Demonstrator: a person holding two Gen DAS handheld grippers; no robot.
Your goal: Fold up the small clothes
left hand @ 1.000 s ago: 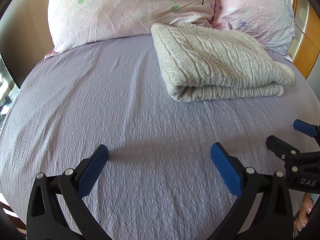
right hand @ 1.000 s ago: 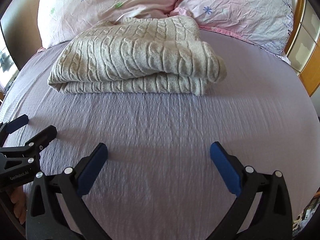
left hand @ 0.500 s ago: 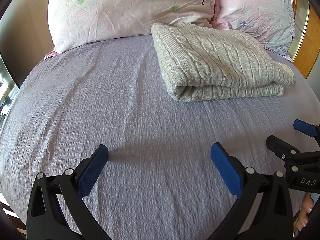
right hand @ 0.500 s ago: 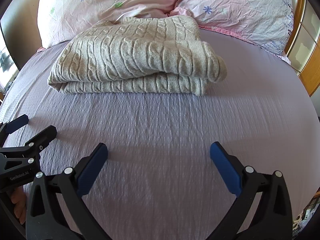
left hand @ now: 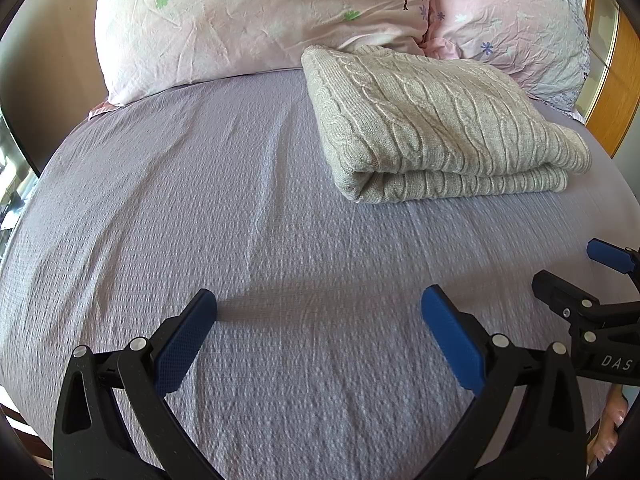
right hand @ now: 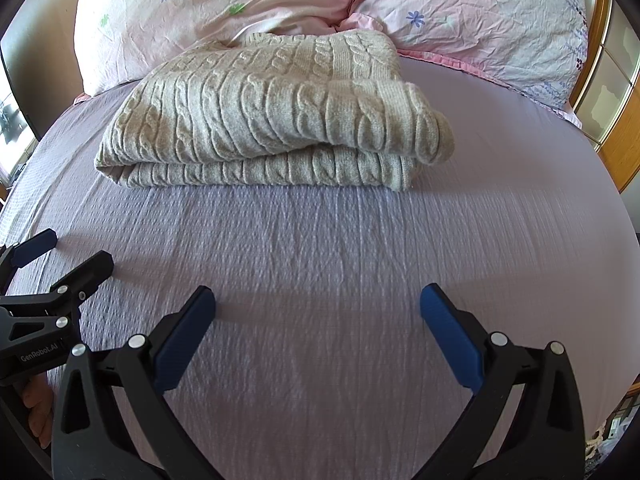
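Sweater [left hand: 436,120] is sitting folded into a chunky rectangle on the bed [left hand: 240,220], up near the head end, its far edge right against the two pillows [left hand: 248,20]. It's a beige cable knit, thick ropey ribs running across the top layer, and you can see the rounded fold and the stacked layers along the near edge (the top layer bulges past the bottom one at the right corner in the right wrist view).

Sheet is a lilac crinkly seersucker kind of fabric, with a few long soft creases running toward the pillows. Pillowcases are pale pink, wrinkled cotton with little flowers and a tree print.

Left claw [left hand: 320,320] is released, blue ridged pads spread wide, hovering over bare sheet well short of the sweater. Right claw [right hand: 318,320] same deal, spread wide and empty, also well apart from the knit. The two sit side by side, each one poking into the edge of the other's view.
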